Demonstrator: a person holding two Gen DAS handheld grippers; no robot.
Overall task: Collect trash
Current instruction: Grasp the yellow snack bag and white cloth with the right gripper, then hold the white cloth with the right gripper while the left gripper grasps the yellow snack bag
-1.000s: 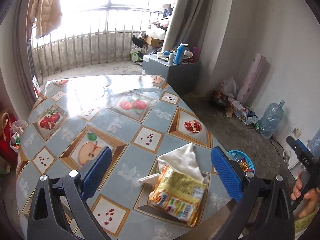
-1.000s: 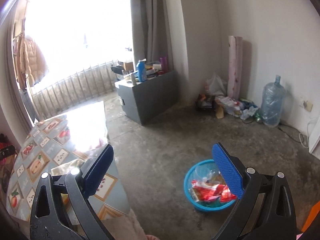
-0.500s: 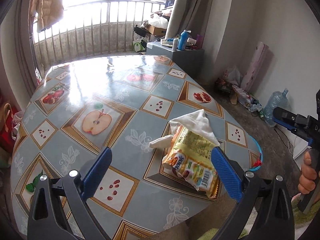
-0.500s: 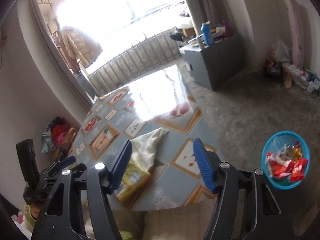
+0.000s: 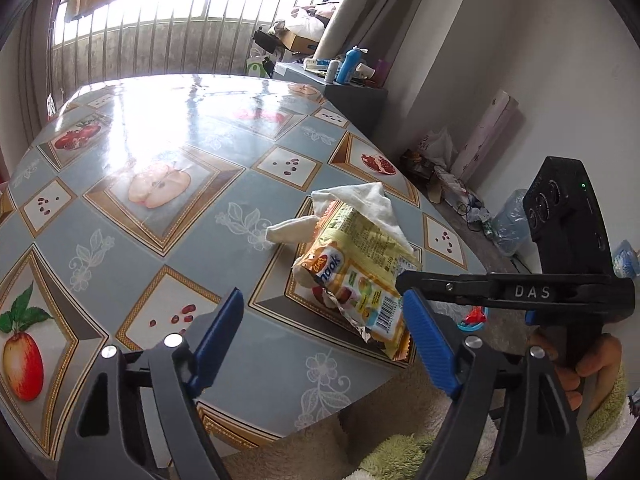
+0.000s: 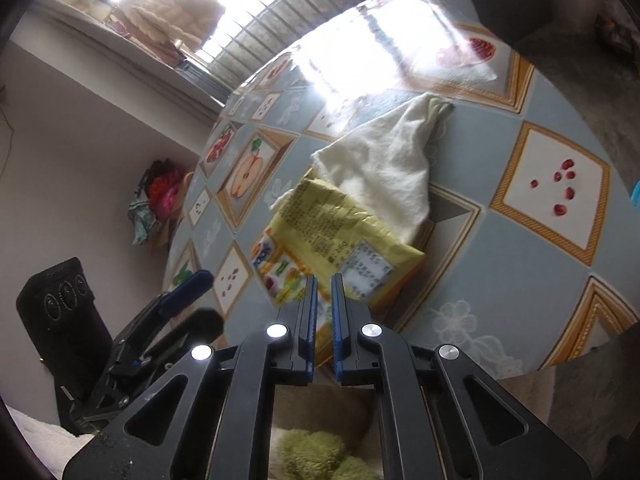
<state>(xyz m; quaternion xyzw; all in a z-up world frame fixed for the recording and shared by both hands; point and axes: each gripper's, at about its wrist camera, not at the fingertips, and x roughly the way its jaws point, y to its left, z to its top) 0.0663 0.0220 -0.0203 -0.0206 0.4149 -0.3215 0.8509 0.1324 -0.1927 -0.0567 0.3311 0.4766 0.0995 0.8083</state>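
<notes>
A yellow snack wrapper (image 5: 356, 276) lies near the table's front right edge with a white cloth (image 5: 360, 204) draped over its far end. My left gripper (image 5: 324, 332) is open, its blue pads either side of the wrapper's near end, a little short of it. My right gripper (image 6: 324, 296) is nearly closed, its pads around the near edge of the wrapper (image 6: 320, 236), which shows between them. In the left wrist view the right gripper (image 5: 404, 284) reaches in from the right to the wrapper. The cloth (image 6: 384, 164) lies beyond.
The table (image 5: 132, 216) has a glossy fruit-patterned cover. A blue basket with red trash (image 5: 474, 318) peeks out on the floor past the table's right edge. A grey cabinet (image 5: 340, 92) and a water bottle (image 5: 508, 224) stand farther off.
My right gripper swung from the floor basket over to the table and closed down on the wrapper's near edge. My left gripper came closer to the wrapper and stayed open.
</notes>
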